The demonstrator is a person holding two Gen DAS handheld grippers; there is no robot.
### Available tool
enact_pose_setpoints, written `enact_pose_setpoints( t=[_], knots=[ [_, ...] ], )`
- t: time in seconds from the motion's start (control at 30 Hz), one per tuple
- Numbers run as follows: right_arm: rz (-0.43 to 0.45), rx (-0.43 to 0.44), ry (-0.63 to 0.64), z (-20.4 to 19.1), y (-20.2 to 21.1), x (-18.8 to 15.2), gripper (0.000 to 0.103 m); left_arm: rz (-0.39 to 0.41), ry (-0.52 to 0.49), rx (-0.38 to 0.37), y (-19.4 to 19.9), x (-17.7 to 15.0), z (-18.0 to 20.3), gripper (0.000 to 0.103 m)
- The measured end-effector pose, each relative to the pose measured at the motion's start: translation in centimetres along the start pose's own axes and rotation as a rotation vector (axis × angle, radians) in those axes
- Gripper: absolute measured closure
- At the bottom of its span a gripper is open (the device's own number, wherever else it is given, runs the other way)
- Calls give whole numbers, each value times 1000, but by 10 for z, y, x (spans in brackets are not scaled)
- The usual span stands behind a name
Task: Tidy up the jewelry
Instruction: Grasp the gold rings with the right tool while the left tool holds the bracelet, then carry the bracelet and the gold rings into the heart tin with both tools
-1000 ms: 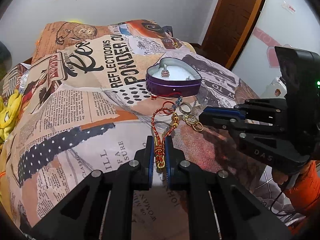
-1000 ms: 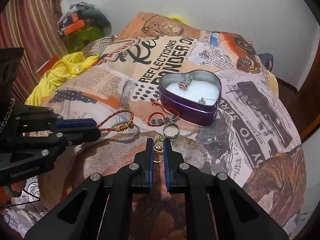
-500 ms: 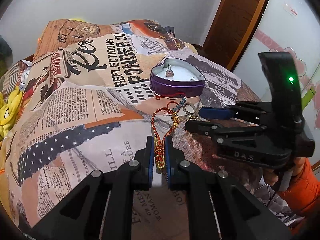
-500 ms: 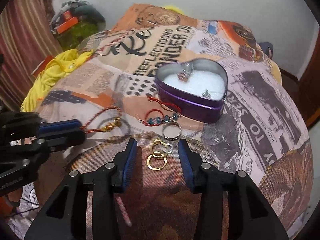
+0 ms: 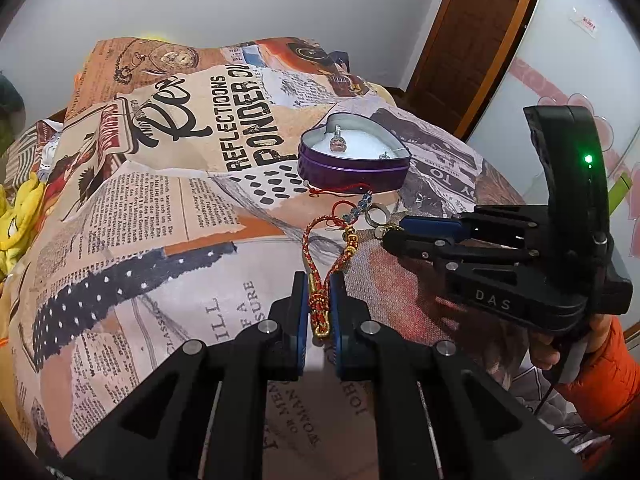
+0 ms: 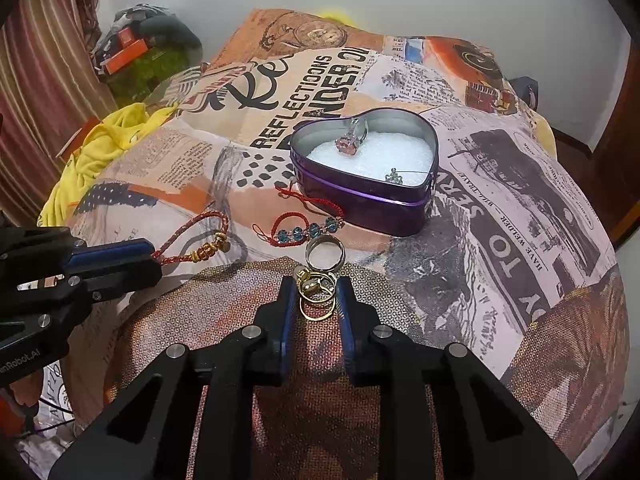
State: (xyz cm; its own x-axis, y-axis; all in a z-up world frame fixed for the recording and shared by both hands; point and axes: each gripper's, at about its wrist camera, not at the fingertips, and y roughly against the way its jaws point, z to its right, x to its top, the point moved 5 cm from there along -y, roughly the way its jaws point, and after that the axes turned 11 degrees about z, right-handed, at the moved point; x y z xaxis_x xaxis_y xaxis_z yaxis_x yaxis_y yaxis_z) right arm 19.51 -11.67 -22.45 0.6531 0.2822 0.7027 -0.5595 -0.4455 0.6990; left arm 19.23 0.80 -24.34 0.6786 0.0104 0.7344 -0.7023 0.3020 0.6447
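Observation:
A purple heart-shaped tin [image 6: 362, 200] with white filling holds a pink-stone ring [image 6: 352, 140] and a small silver piece [image 6: 394, 177]; it also shows in the left wrist view [image 5: 352, 176]. My left gripper [image 5: 319, 300] is shut on a red-and-gold braided cord bracelet [image 5: 318, 280], seen also in the right wrist view [image 6: 200, 240]. My right gripper [image 6: 316, 292] is partly open around a cluster of gold rings [image 6: 316, 292] on the cloth. A silver ring [image 6: 325, 252] and a red bracelet with blue beads [image 6: 304, 232] lie between the rings and the tin.
Everything rests on a newspaper-print bedspread [image 6: 500, 200]. Yellow cloth [image 6: 100, 152] lies at the left edge. A wooden door [image 5: 472, 32] stands behind at right. The right gripper's body [image 5: 520, 264] sits close to the jewelry, right of the braided bracelet.
My right gripper opened from shut, then narrowed and moved forward so its fingers flank the gold rings. My left gripper stays shut on the braided bracelet.

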Motion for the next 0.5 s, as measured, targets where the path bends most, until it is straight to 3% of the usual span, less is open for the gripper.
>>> enact_pose_setpoints(
  t=[0.5],
  knots=[
    [78,-4,4,2,22,19,85,15,-7,7,3,9,2,94]
  ],
)
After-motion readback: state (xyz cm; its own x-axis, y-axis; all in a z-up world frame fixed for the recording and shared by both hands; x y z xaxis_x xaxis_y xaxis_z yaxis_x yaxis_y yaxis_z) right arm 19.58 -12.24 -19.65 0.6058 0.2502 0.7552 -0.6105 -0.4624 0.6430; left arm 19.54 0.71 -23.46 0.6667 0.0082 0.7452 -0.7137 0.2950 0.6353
